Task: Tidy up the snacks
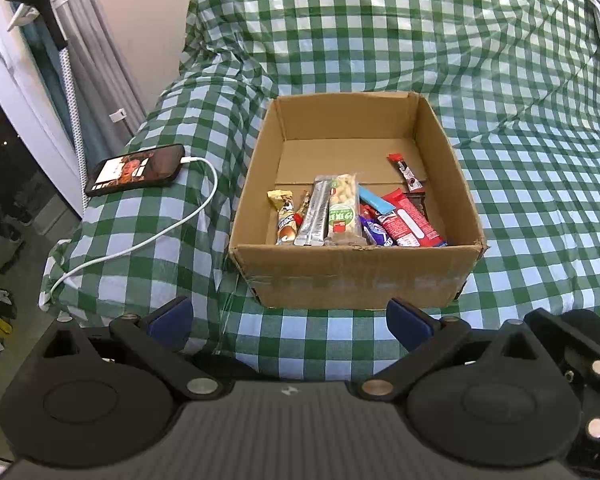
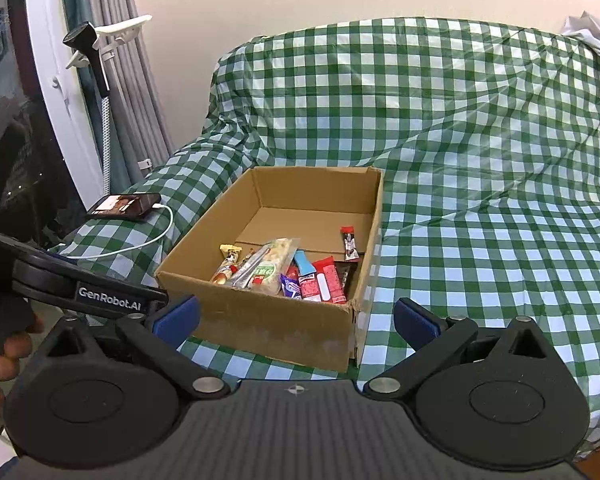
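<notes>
An open cardboard box (image 1: 356, 276) sits on a green checked cloth (image 1: 500, 80). Several wrapped snack bars (image 1: 340, 212) lie side by side against its near wall, and one small red stick packet (image 1: 406, 172) lies apart toward the back right. My left gripper (image 1: 290, 320) is open and empty, just in front of the box. In the right wrist view the box (image 2: 272, 320) and snacks (image 2: 284, 272) sit ahead to the left. My right gripper (image 2: 296, 320) is open and empty, near the box's front right corner. The left gripper's body (image 2: 80, 292) shows at left.
A phone (image 1: 136, 170) with a lit screen lies on the cloth left of the box, with a white charging cable (image 1: 172, 224) running off the front left edge. Curtains and a white window frame (image 1: 28, 92) stand at the left. The cloth rises over a backrest behind the box.
</notes>
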A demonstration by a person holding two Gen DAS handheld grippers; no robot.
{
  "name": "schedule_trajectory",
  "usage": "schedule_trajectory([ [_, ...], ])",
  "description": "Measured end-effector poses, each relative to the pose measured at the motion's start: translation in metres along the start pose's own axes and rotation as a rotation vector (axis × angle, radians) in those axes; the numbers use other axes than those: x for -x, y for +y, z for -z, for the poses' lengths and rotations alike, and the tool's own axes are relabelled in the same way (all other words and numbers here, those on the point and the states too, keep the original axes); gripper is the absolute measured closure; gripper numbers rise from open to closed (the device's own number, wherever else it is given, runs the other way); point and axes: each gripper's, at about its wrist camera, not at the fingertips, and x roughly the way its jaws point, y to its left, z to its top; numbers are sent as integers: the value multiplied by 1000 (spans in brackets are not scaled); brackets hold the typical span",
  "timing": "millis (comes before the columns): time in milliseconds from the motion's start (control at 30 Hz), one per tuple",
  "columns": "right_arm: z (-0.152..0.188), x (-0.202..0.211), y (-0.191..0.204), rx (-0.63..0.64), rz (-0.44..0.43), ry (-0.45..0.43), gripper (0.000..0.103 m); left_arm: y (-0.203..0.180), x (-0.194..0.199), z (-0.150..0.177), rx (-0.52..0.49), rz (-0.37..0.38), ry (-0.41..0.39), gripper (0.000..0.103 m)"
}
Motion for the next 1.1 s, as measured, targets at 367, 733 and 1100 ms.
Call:
schedule_trajectory([
  [367,6,19,16,49,-9,-29,1,3,20,21,12,16,-26,0],
  [733,10,31,20,56,2,-58,1,4,30,32,10,18,-33,0],
  [1100,11,34,24,63,1,-68,1,5,34,35,13,11,-39,0],
])
